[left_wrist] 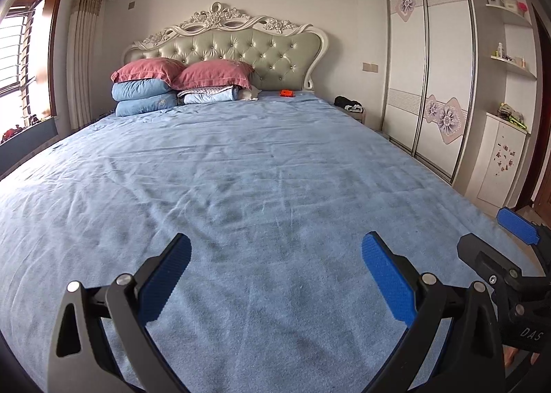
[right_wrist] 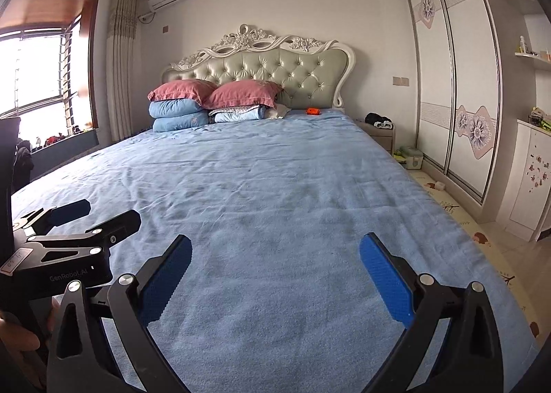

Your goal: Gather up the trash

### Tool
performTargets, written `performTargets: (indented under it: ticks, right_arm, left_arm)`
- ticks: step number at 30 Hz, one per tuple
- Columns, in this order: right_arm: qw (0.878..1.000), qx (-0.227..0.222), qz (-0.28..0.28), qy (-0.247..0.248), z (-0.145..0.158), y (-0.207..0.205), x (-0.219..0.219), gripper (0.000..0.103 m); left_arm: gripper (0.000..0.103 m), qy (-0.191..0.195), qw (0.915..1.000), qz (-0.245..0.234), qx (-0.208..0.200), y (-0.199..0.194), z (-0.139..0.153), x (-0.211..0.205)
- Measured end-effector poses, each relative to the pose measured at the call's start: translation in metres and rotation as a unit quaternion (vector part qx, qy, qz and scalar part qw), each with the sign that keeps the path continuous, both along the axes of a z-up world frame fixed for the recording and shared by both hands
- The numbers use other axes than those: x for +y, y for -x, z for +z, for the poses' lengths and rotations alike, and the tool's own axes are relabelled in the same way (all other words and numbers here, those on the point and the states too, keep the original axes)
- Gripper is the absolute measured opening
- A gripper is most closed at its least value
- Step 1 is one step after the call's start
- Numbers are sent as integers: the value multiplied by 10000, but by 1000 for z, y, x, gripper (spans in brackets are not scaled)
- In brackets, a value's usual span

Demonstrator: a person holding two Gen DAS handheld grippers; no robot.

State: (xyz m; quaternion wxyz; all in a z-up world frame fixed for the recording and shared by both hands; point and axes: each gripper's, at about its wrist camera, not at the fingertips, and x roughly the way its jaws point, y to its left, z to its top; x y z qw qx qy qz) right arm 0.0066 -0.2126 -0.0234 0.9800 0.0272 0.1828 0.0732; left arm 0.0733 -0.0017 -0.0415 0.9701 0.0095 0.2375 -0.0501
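Note:
A small orange object (left_wrist: 286, 93) (right_wrist: 313, 111) lies on the blue bed sheet (left_wrist: 261, 165) (right_wrist: 275, 186) close to the headboard, far from both grippers. My left gripper (left_wrist: 275, 255) hangs over the foot of the bed, open, with only sheet between its blue pads. My right gripper (right_wrist: 275, 257) is beside it, also open wide and holding nothing. In the left wrist view the right gripper (left_wrist: 499, 241) shows at the right edge. The left gripper (right_wrist: 103, 214) appears at the left edge of the right wrist view, held by a hand (right_wrist: 17, 334).
Pink and blue pillows (left_wrist: 162, 86) (right_wrist: 206, 100) are stacked at the left of the tufted headboard (left_wrist: 241, 45) (right_wrist: 275, 62). A nightstand with dark clothes (right_wrist: 378, 124) and a sliding wardrobe (right_wrist: 454, 83) stand right of the bed. Small items (right_wrist: 411, 157) lie on the floor mat. A window (right_wrist: 38, 76) is on the left.

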Motion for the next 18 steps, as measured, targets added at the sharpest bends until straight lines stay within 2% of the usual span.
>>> performTargets:
  ticks: [11, 18]
  right_arm:
    - [9999, -114, 50, -24, 3, 5, -3, 95]
    - [9999, -88, 57, -43, 1, 5, -4, 95]
  left_arm:
    - [99, 177, 9998, 41, -81, -2, 9, -2]
    - [99, 14, 9998, 94, -167, 1, 14, -8]
